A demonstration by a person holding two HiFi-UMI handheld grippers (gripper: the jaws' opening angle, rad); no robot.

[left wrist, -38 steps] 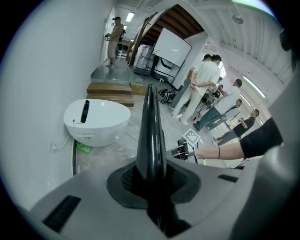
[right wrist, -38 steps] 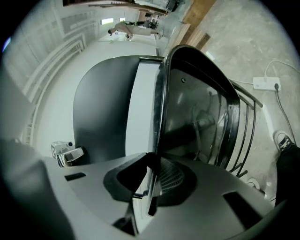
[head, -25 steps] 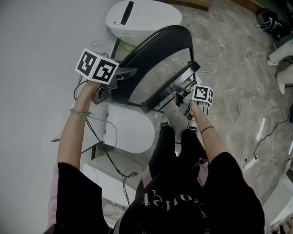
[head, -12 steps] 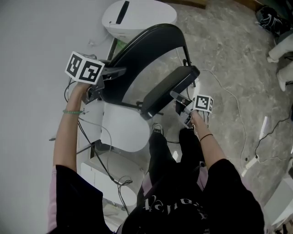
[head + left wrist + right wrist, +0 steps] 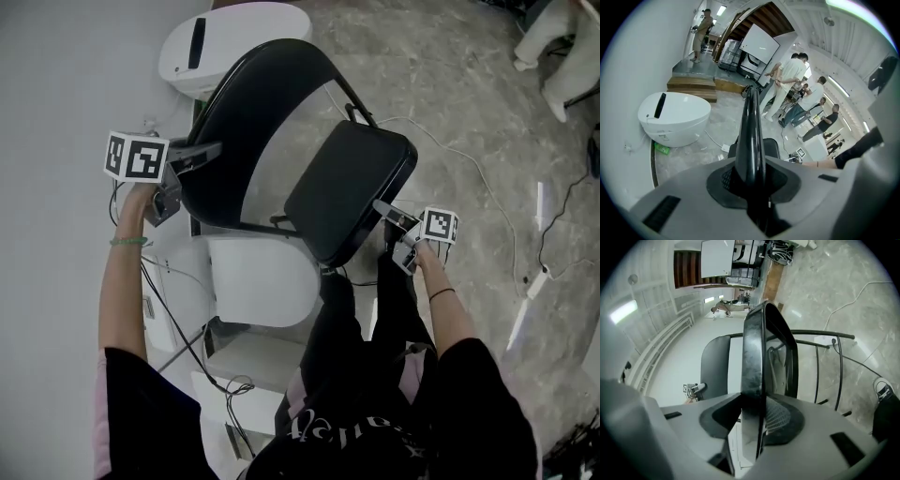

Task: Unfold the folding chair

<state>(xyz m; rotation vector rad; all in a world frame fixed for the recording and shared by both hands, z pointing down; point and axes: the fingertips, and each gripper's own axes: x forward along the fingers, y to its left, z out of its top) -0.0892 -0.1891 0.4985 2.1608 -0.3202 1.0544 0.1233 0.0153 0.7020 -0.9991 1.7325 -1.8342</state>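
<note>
The folding chair [image 5: 262, 75] stood on the floor [image 5: 450, 75] just beside the wall [image 5: 56, 94] at the left. Its backrest [image 5: 225, 141] was on the wall side, and its seat [image 5: 352, 183] lay tilted to the right of that. Behind the chair, against the wall, sat a toilet [image 5: 244, 37]. A second rounded unit [image 5: 262, 281] lay below the chair's near edge, left of the person's legs [image 5: 352, 319]. A cable [image 5: 469, 173] ran across the floor right of the seat.
</note>
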